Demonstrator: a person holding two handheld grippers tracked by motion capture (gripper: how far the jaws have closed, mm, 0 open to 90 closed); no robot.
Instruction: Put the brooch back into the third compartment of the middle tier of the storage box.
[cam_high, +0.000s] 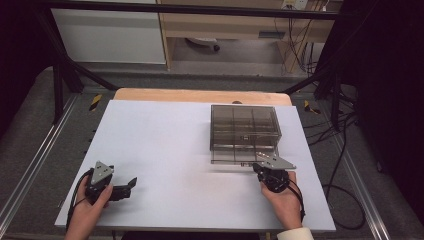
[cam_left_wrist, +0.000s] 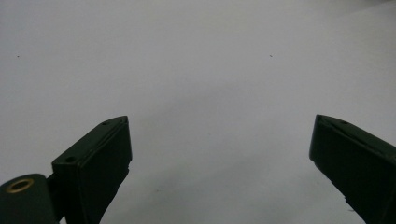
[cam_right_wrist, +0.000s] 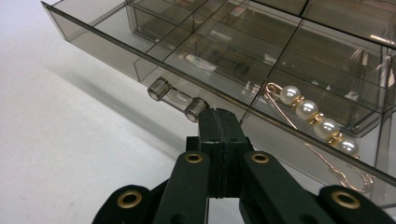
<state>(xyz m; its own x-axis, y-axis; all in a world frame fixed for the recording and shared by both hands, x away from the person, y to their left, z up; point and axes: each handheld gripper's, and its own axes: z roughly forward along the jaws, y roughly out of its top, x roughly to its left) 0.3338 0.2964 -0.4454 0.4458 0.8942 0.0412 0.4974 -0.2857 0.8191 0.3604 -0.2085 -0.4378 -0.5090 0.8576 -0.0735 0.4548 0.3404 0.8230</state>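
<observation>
A smoky clear drawer box (cam_high: 244, 125) stands right of the table's middle, its divided drawer (cam_right_wrist: 196, 51) pulled out toward me. In a near compartment lies a gold pin with several pearls (cam_right_wrist: 314, 117). My right gripper (cam_high: 258, 168) (cam_right_wrist: 219, 116) is shut, jaws pressed together with no gap. Its tips sit at the drawer's front wall, right beside the end of the clear bar handle (cam_right_wrist: 176, 99); I cannot tell whether they pinch anything. My left gripper (cam_high: 131, 183) (cam_left_wrist: 219, 128) rests at the front left of the table, open, with only bare white surface between its jaws.
The white table top (cam_high: 160, 150) lies on a wooden board (cam_high: 200, 95) inside a dark metal frame. Cables (cam_high: 345, 150) trail over the floor to the right. A cabinet and a desk stand farther back.
</observation>
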